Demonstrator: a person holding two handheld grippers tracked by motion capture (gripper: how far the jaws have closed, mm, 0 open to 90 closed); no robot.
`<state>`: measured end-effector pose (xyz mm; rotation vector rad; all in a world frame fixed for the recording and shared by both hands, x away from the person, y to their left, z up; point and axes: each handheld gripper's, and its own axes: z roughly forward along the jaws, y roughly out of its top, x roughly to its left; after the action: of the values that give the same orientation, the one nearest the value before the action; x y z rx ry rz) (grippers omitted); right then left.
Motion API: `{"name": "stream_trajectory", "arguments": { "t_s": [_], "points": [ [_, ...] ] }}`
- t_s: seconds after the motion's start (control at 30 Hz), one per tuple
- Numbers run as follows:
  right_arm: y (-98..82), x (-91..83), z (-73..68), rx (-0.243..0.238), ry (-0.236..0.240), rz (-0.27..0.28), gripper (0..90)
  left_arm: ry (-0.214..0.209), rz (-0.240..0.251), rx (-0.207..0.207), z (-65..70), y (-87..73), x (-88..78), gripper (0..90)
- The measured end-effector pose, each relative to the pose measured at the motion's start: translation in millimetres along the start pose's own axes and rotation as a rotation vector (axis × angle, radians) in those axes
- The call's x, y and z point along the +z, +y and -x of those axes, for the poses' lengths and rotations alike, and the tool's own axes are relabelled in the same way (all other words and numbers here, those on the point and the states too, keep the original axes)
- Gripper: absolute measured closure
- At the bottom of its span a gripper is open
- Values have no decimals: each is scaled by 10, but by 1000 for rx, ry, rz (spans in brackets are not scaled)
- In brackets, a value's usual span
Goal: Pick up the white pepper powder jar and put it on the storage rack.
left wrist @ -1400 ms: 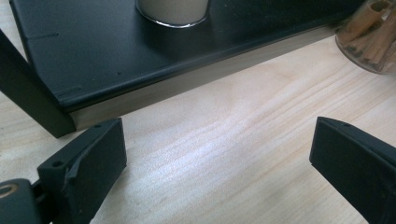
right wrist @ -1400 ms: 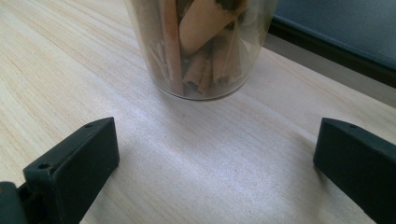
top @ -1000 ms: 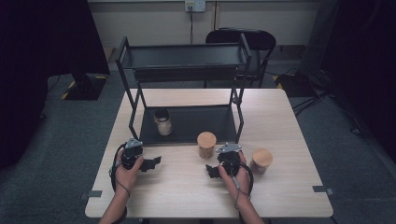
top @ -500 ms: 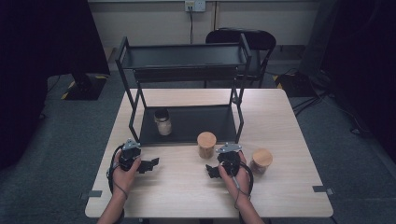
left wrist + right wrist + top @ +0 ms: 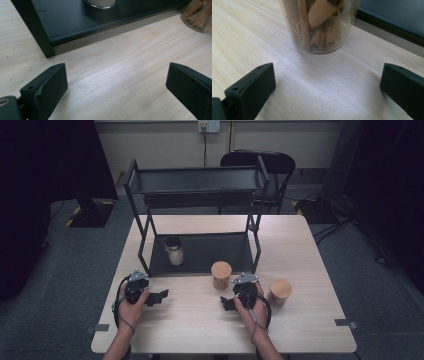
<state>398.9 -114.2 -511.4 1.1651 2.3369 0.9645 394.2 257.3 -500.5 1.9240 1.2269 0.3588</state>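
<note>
Two hand-held grippers resting low on pale wooden counter, jaws of both spread apart, nothing between. Left hand-held gripper just before black metal two-tier shelf rack. Right hand-held gripper facing clear glass jar of cinnamon sticks with round wooden lid, near, not touching; jar upright at rack's front edge.

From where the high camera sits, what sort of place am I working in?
Probably a lab or test room set up for recording, not a kitchen. A plain wooden table stands on grey carpet with tape marks at its edges, a black two-tier rack and a few jars are staged on it, and dark curtains hang at the sides.
</note>
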Motion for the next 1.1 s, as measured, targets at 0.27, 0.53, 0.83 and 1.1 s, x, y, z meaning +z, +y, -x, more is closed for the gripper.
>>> {"name": "stream_trajectory", "arguments": {
  "t_s": [0.27, 0.53, 0.83, 1.1],
  "points": [
    [0, 0, 0, 0, 0, 0, 0, 2, -3, 3, -6, -10, -25, 35],
    [0, 0, 0, 0, 0, 0, 0, 4, -3, 5, -18, -24, -52, 35],
    [0, 0, 0, 0, 0, 0, 0, 6, -3, 6, -23, -49, -77, 35],
    [0, 0, 0, 0, 0, 0, 0, 8, -4, 9, -26, -67, -97, 35]
  ]
}}
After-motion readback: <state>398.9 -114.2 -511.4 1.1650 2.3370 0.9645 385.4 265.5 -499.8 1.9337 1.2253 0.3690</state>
